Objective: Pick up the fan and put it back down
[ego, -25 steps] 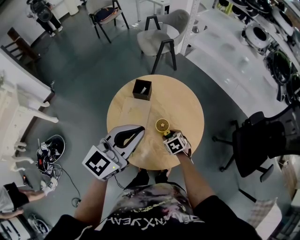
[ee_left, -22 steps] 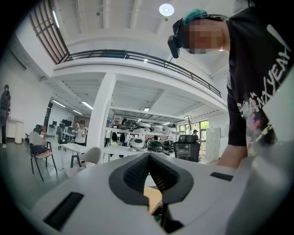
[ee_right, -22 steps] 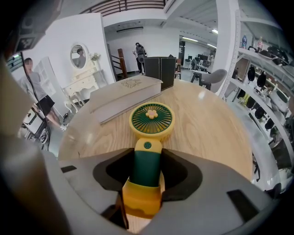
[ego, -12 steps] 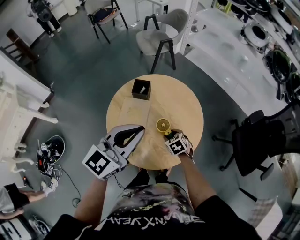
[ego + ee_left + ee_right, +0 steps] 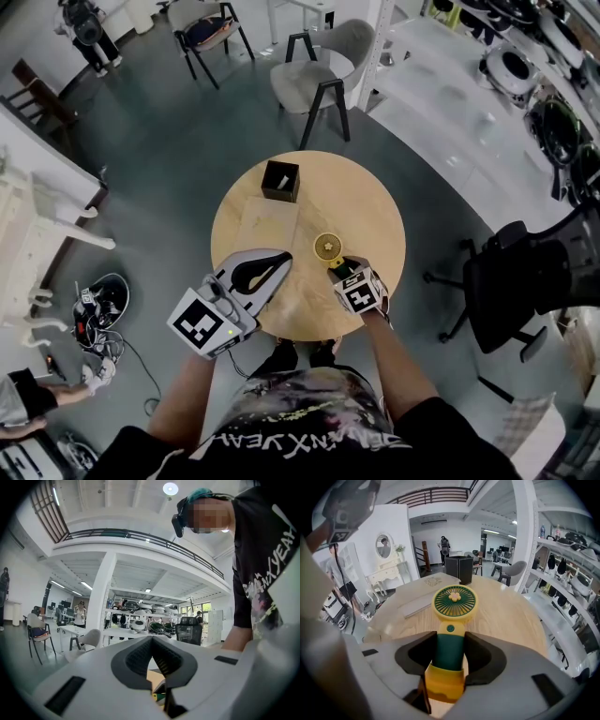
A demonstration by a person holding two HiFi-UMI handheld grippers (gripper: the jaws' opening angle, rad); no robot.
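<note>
A round wooden table [image 5: 370,211] is seen from steeply above, with a person standing at its near edge and a gripper held in each hand. A small hand fan [image 5: 450,634], with a yellow round head, a dark green handle and a yellow base, is grasped by the right gripper [image 5: 342,272]. The two dark pads are clenched on the green handle from either side, just above the base. The fan is held upright with a slight tilt, over the near-right part of the table, its head pointing toward the far side. Whether the base has fully cleared the tabletop cannot be told.

The left gripper [image 5: 278,262] is held over the near-left part of the table, apart from the fan. Its jaws are closed together and nothing is held between them. A black box [image 5: 282,180], open at the top, stands near the far edge, and a pale board [image 5: 267,225] lies flat between it and the left gripper.

The lifting half of the task is judged to be in hand, with the setting down yet to be done. Several things could go wrong. The handle is slim and looks smooth, and the weight of the head sits above the grip, so the fan could be swung or slid in the pads if it is moved sharply. The base is narrow, so the fan could be toppled if it is released while tilted. The near edge of the table is close by, and a fan set down there could be knocked to the floor.
</note>
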